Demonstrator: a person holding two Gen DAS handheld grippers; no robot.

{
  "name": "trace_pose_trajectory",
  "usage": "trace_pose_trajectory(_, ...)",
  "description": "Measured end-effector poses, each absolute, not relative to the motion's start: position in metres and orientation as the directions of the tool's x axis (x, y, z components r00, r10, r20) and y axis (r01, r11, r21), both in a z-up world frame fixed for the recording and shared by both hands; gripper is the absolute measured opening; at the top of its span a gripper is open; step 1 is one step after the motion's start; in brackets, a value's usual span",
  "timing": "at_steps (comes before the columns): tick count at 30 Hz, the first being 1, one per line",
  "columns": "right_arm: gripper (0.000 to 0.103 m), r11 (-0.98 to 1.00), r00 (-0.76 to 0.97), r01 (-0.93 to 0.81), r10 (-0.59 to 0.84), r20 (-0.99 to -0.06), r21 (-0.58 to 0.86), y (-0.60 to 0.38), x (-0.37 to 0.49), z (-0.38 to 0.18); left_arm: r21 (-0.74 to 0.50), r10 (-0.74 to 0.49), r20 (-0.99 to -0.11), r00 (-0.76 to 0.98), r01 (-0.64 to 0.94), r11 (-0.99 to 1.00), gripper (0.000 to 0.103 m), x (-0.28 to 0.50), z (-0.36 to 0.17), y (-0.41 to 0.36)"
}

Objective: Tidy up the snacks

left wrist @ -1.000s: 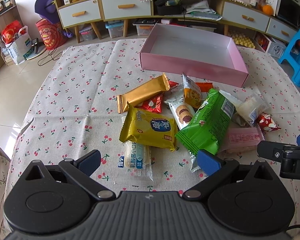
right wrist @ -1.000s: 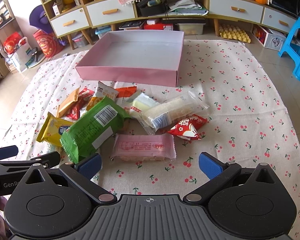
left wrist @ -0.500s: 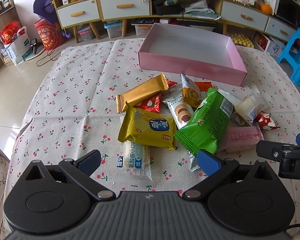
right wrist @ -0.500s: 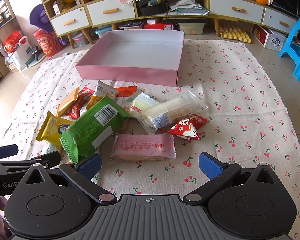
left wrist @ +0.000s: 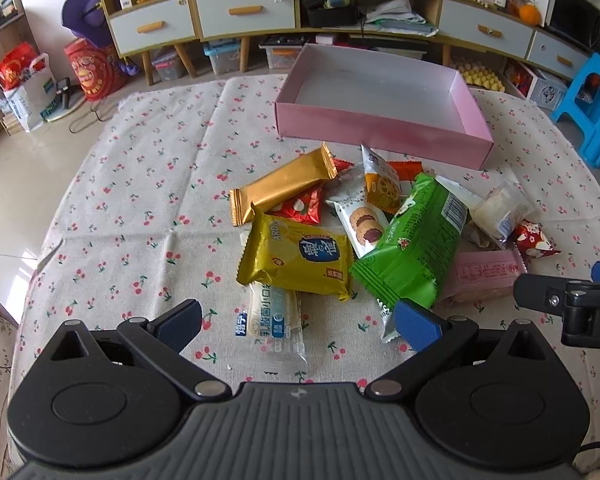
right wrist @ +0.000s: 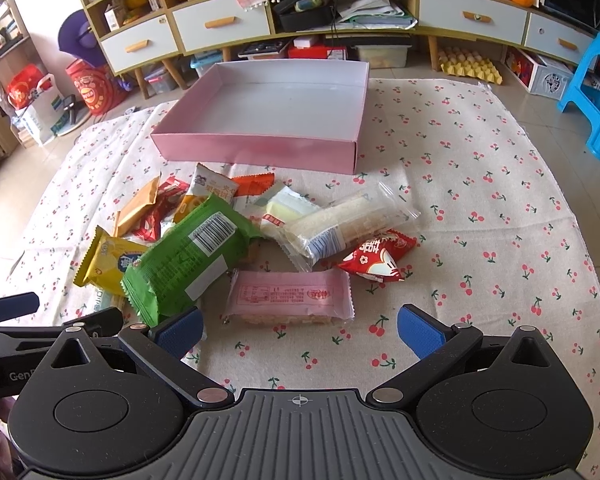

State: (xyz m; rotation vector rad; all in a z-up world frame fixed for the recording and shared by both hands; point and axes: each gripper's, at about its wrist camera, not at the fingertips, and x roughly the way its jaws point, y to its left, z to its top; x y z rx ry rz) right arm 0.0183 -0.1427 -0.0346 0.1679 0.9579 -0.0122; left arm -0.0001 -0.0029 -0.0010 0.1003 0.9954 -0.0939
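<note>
Since a second before, almost nothing had moved: the left gripper [left wrist: 298,322] and the right gripper [right wrist: 300,330] both hung wide open and empty near the snack pile, so no snack had yet gone into the shallow pink cardboard box [right wrist: 260,152] behind the pile. The right view showed the flat pink wrapped bar [right wrist: 288,298] in full, nearest to that gripper, while in the left view the big green packet [left wrist: 414,240] hid most of it. The left view alone showed clearly the clear white-and-blue sachet [left wrist: 274,314], which possibly was the small pale edge beside the yellow pack in the right view.

Snack pile [left wrist: 340,236], pink box [left wrist: 384,128], gaping left tool [left wrist: 298,326]

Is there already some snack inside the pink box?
No, the pink box shows only its bare floor, and all the snacks, like the green packet, lie on the cloth before it.
</note>
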Motion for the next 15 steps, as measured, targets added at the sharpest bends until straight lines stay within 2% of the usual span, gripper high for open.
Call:
trace_pose_trajectory(5, 0.103, 0.981, 0.563, 0.072, 0.107, -0.82, 0.178, -0.145, 0.029, -0.029, 0.025, -0.05, -0.847, 0.529, 0.133, 0.991, 0.103, 0.004, 0.002, 0.003)
trace_pose_trajectory(10, 0.103, 0.964, 0.533, 0.08, 0.175, -0.828, 0.255, -0.15, 0.044, -0.026, 0.064, -0.025, -0.82, 0.572, 0.137, 0.989, 0.103, 0.013, 0.013, 0.011)
trace_pose_trajectory(15, 0.103, 0.931, 0.486, 0.104, 0.26, -0.834, 0.351, -0.154, 0.061, -0.03, 0.127, -0.041, -0.817, 0.575, 0.248, 0.96, 0.103, 0.036, 0.017, 0.016)
